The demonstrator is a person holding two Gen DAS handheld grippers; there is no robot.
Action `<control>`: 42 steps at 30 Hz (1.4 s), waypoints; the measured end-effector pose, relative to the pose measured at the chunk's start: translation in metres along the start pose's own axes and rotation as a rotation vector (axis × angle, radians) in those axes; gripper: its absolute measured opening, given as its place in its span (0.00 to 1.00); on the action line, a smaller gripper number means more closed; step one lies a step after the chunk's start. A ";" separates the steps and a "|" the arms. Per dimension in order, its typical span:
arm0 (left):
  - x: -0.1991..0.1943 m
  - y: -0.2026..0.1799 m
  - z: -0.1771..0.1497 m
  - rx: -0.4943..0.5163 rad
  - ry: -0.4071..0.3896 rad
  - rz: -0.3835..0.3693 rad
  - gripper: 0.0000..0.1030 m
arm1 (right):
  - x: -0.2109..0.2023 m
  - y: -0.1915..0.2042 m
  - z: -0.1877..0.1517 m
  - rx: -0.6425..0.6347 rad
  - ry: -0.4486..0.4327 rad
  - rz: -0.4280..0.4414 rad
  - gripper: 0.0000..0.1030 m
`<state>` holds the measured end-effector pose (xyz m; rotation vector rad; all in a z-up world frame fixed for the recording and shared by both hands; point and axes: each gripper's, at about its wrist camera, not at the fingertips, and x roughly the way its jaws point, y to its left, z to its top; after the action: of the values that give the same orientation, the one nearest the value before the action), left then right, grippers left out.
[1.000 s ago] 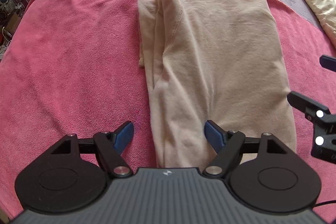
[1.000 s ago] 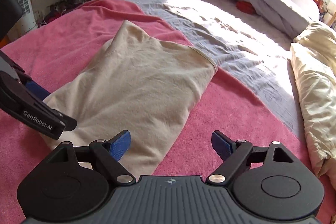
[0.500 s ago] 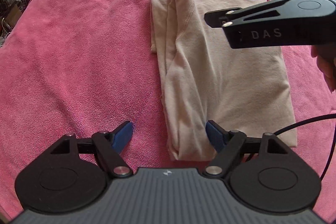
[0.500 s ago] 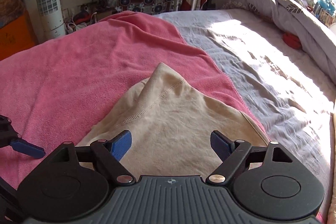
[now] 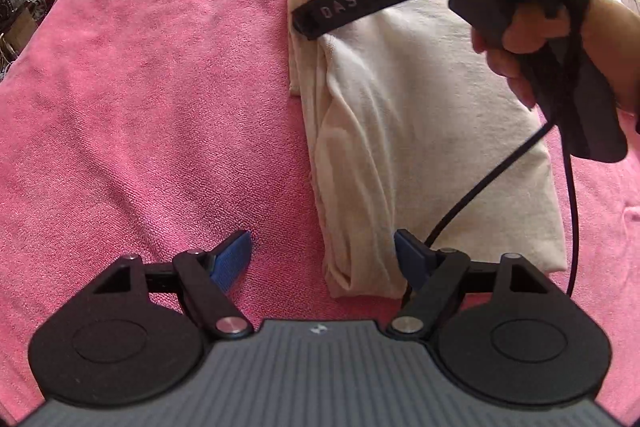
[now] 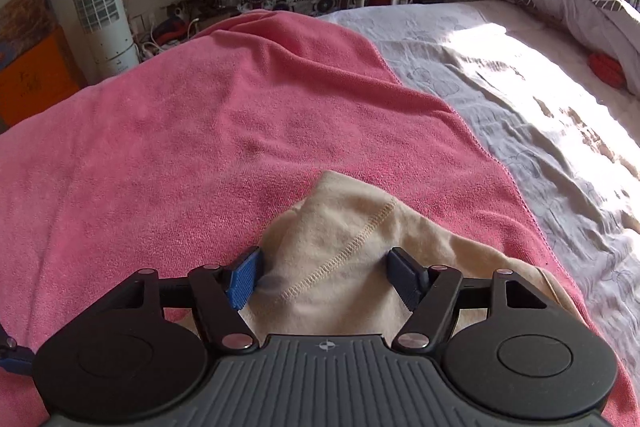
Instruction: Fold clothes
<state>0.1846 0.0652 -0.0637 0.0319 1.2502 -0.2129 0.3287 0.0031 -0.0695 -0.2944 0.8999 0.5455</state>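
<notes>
- Right tool [image 6: 322,273] tilts down over the shirt's [image 5: 420,131] far corner on the pink towel [image 5: 140,107], jaws just closing around the fabric, not pinching.
- Left tool [image 5: 322,259] hangs wide open, straddling the near corner.

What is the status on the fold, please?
Left gripper open over the near end of the beige garment. Right gripper open, jaws just closing around its far corner. Cable draped across garment.

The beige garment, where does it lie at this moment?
The beige garment lies folded lengthwise on the pink towel spread over the bed, right of centre in the left wrist view. Its far corner sits between the right gripper's jaws.
</notes>
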 end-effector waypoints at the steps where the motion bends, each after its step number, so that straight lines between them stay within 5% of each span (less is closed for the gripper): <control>1: 0.000 -0.001 0.000 0.004 0.000 0.001 0.78 | 0.007 0.003 0.003 -0.009 0.005 -0.013 0.73; 5: -0.001 -0.002 0.002 0.006 0.004 -0.005 0.78 | 0.021 0.008 0.016 -0.003 0.011 -0.042 0.81; 12: -0.001 -0.005 0.006 0.013 0.017 -0.009 0.79 | -0.035 -0.023 0.006 0.101 -0.084 -0.050 0.79; 19: -0.001 -0.013 0.011 0.021 0.032 0.008 0.81 | -0.110 -0.071 -0.072 0.455 -0.086 -0.071 0.80; 23: 0.000 -0.017 0.014 0.026 0.039 0.015 0.81 | -0.134 -0.064 -0.121 0.548 -0.023 -0.063 0.80; 29: -0.003 -0.019 0.016 0.031 0.039 0.020 0.83 | -0.130 -0.010 -0.153 0.501 0.104 0.028 0.79; 32: -0.007 -0.015 0.014 0.027 0.040 0.021 0.84 | -0.121 0.014 -0.163 0.440 0.170 -0.002 0.79; 35: -0.012 -0.006 0.008 0.020 0.044 0.022 0.85 | -0.131 0.019 -0.177 0.467 0.152 0.016 0.79; 42: -0.017 0.003 -0.009 0.064 0.082 0.168 0.90 | -0.162 -0.021 -0.222 0.795 0.118 0.204 0.78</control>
<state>0.1718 0.0721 -0.0503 0.2019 1.3146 -0.1066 0.1129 -0.1690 -0.0709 0.4945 1.1962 0.3209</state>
